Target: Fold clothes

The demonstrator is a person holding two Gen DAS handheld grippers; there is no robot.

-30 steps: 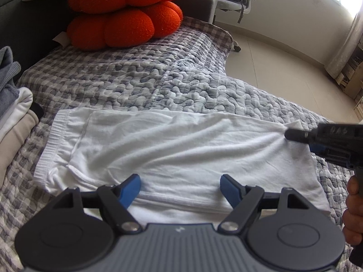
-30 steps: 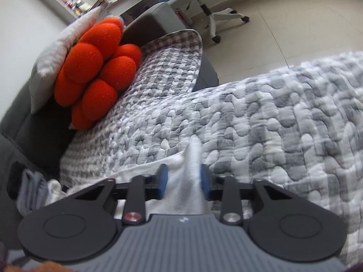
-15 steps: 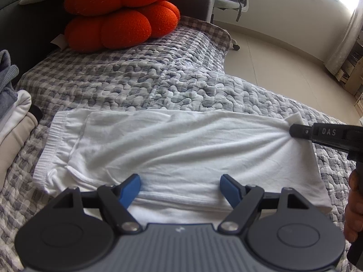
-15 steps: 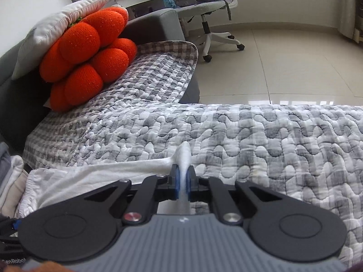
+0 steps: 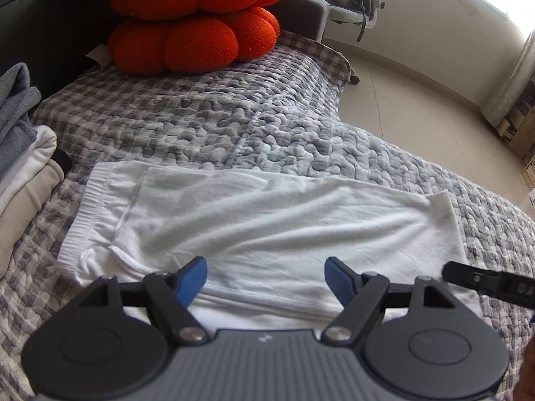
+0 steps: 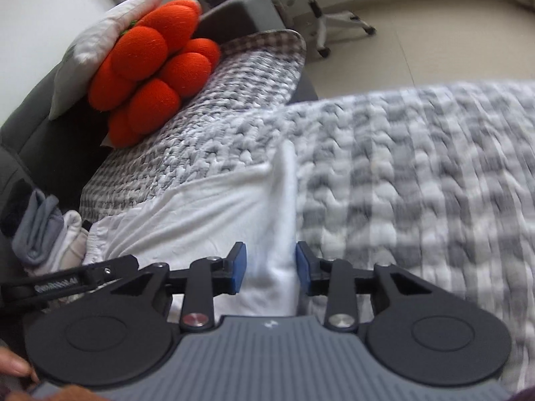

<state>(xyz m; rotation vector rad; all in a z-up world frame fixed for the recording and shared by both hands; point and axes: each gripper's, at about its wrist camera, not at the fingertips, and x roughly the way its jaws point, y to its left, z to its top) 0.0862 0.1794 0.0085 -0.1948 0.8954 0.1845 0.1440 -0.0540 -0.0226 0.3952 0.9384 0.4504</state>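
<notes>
the white ribbed-waistband knit garment [image 5: 267, 220] lay flat on the grey checked quilt [image 5: 217, 123], both left gripper [image 5: 265, 275] and right gripper [image 6: 271, 267] gaped empty, so a shallow pinch there, seemingly blurred, could slip.

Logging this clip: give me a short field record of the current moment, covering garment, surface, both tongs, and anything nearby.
garment: white garment, spread flat, ribbed band at its left end
surface: grey checked quilt
left tongs: open, above the garment's near edge, holding nothing
right tongs: open, straddling the garment's right-hand edge, not clamped
nearby: folded clothes stack at left; orange cushion at the back
view quality: right wrist view motion-blurred
</notes>
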